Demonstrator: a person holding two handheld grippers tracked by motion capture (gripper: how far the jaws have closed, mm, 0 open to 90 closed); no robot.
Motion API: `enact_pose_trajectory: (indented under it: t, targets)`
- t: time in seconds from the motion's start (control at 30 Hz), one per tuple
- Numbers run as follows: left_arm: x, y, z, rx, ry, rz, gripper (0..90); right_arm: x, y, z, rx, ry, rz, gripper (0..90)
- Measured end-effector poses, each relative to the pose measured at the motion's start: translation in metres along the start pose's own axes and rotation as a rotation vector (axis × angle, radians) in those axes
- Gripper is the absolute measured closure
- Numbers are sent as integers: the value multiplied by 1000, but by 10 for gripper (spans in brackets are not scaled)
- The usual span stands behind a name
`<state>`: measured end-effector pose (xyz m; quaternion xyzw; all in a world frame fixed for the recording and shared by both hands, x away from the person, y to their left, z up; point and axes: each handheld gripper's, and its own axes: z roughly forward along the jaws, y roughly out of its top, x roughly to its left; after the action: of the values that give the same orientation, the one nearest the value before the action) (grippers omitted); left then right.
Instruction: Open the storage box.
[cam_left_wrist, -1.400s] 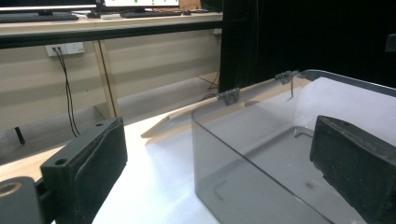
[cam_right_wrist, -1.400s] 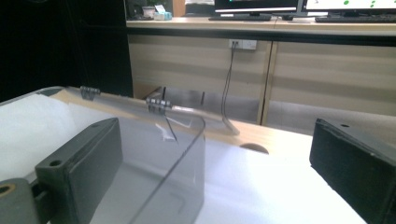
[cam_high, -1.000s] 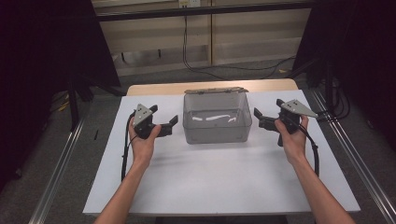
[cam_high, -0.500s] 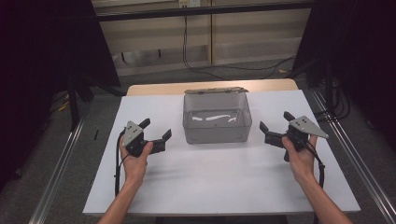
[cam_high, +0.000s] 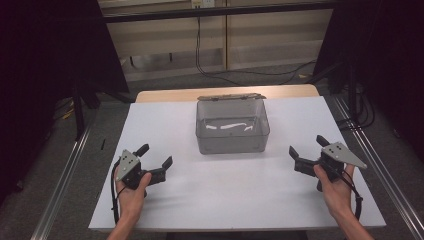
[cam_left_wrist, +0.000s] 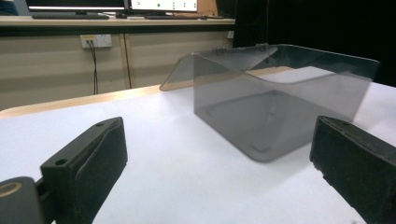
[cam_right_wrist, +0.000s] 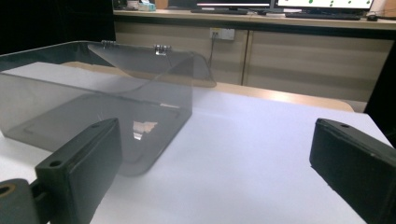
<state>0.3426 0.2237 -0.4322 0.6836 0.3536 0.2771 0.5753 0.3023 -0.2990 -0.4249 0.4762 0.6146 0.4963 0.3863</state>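
A clear grey plastic box (cam_high: 232, 126) stands at the middle of the white table (cam_high: 235, 185), its hinged lid (cam_high: 231, 97) folded open behind it; it looks empty. My left gripper (cam_high: 155, 157) rests low at the front left, open, nothing between its jaws. My right gripper (cam_high: 307, 147) hovers at the front right, open and empty too. In the left gripper view the box (cam_left_wrist: 280, 107) lies ahead and to the right. In the right gripper view the box (cam_right_wrist: 93, 102) sits ahead on the left, with its lid (cam_right_wrist: 154, 63) leaning back.
Metal rails (cam_high: 65, 180) run along both sides of the table. A wooden strip (cam_high: 165, 95) shows at the table's far edge. Cables (cam_high: 225, 75) lie on the floor behind, and dark curtains hang at both sides.
Both hands have drawn back from the box's sides toward the front edge of the table. The grippers stay open and the box has not moved.
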Motion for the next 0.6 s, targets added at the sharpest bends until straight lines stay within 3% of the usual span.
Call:
enact_pose_trajectory:
  t: [0.1, 0.27, 0.37, 0.47, 0.6]
  targets:
    - [1, -5, -11, -5, 30, -19, 40, -1, -4, -9, 5, -7, -2, 23]
    - [2, -11, -28, 1, 46, -13, 40, 0, -10, -25, -5, -11, 1, 21]
    - [1, -14, -35, -3, 56, -46, 39, 2, -13, -32, 0, -10, -13, 21]
    - [-2, -17, -41, -13, 72, -16, 39, 4, -19, -39, -3, -19, -31, 21]
    - [-3, -25, -44, -16, 71, -55, 37, 3, -23, -46, -26, -28, -7, 21]
